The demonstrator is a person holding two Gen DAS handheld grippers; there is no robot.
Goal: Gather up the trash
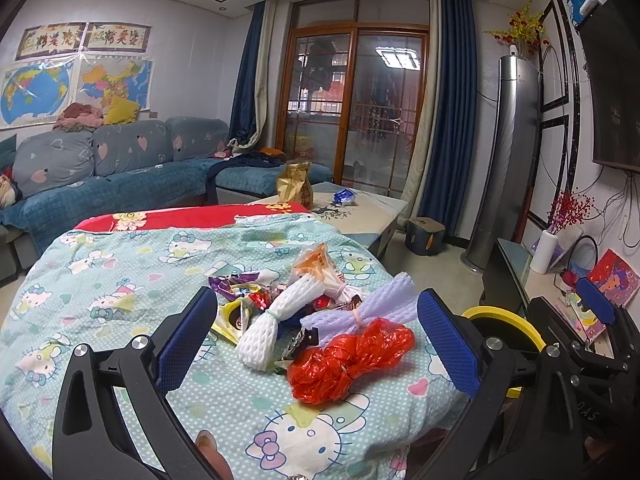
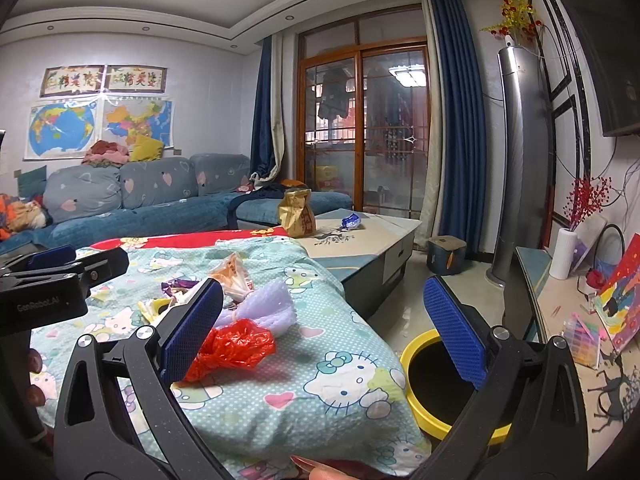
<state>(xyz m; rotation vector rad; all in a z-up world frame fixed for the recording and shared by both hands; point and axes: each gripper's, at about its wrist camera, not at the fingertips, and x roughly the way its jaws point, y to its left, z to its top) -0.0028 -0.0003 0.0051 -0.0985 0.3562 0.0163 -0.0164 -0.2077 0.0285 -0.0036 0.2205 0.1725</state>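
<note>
Left wrist view: the left gripper stood spread wide and empty above the quilt, its pads flanking a trash pile of a red bag, a white foam net, a lilac foam net and wrappers, with the yellow-rimmed bin just beyond the right pad. Right wrist view: the right gripper was likewise released and empty, the red bag lying just beside its left pad, the bin on the floor beside the quilt, and the left gripper at the left edge.
</note>
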